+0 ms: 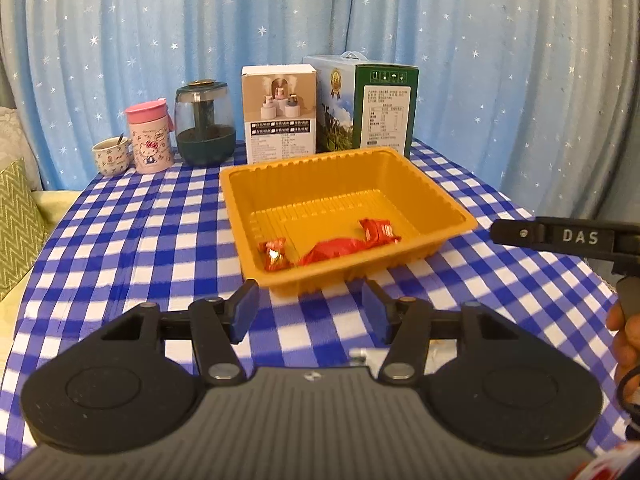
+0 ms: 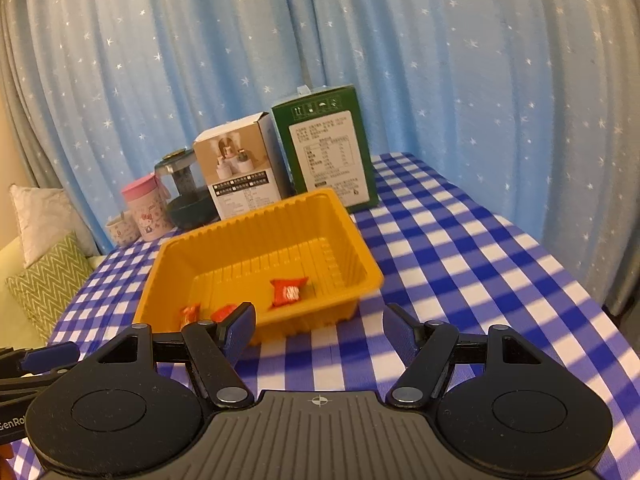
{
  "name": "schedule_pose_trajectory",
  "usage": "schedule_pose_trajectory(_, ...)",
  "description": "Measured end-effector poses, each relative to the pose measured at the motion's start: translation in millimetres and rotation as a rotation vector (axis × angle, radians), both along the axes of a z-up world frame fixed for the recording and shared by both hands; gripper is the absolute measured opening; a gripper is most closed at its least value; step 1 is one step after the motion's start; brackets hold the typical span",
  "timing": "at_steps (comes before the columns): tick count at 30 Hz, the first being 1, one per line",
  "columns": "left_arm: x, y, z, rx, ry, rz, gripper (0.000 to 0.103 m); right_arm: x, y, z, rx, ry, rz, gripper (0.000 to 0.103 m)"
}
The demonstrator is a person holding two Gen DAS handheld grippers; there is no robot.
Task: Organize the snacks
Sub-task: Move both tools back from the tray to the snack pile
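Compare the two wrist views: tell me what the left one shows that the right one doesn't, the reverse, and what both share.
Only the left wrist view shows the person's hand, the right hand-held gripper's DAS label, and all three red snacks, including the long middle one.

Only the right wrist view shows the white pillow and more cloth right of the tray; there the left snacks sit partly behind a finger.

Both show the yellow tray, green box, white box, jar, pink cup and open, empty jaws.
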State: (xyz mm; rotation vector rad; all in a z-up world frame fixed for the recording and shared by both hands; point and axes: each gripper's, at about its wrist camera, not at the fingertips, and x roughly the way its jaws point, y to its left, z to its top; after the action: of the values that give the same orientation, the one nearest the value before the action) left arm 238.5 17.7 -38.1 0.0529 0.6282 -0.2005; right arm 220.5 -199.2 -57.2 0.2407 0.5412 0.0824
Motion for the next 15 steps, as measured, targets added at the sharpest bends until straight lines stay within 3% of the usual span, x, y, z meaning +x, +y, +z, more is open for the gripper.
schedule_pose_trajectory(8,-41.9,7.2,-9.5,0.038,0.019,0.023,0.061,-43.6,-8.7,-11.7,-0.015,0.036,-0.008,0.070)
schedule_pose_trajectory(15,-75.8,16.2,-23.8,0.017,0.073,0.077,0.067,-80.7,-2.7,-22.3,-0.017,0.070,0.010,0.070)
